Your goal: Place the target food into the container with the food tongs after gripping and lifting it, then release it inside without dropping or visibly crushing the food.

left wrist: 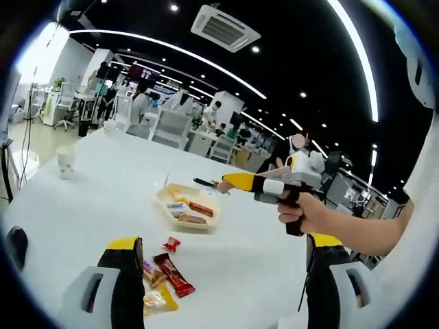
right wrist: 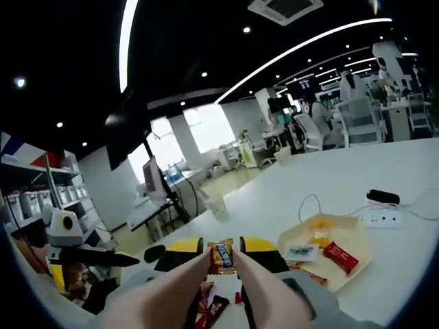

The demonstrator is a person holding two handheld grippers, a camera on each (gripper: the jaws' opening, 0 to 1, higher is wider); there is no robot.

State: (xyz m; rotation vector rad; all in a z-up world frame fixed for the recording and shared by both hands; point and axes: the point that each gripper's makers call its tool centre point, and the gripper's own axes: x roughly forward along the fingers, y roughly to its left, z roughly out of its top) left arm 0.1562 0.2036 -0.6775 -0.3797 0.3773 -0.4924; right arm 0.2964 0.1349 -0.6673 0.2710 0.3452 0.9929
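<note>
While your right gripper (right wrist: pixel 223 248) hangs above the white table (right wrist: pixel 411 164), its two yellow-tipped jaws are clenched on a small snack bar (right wrist: pixel 223 255) in an orange and blue wrapper, with pale tongs (right wrist: pixel 168 295) running along both jaws from the bottom of the right gripper view; the print on the wrapper is too small to read. At 3 o'clock from that bar lies the yellow container (right wrist: pixel 326 252), a shallow tray already holding several wrapped snacks, its near edge partly hidden behind the right-hand jaw. At 1 o'clock a white power strip (right wrist: pixel 378 218) and a black object lie on the table, and a paper cup (right wrist: pixel 219 208) stands at 12 o'clock. Seen from the left gripper view, your hand (left wrist: pixel 302 214) holds the right gripper (left wrist: pixel 226 184) over the container (left wrist: pixel 186 207), but the held bar cannot be made out there. Your left gripper (left wrist: pixel 223 247) is released, its jaws standing wide apart; loose snack packets (left wrist: pixel 164 277) lie between them, partly covered by the left-hand jaw. A paper cup (left wrist: pixel 65 163) stands at 10 o'clock.
</note>
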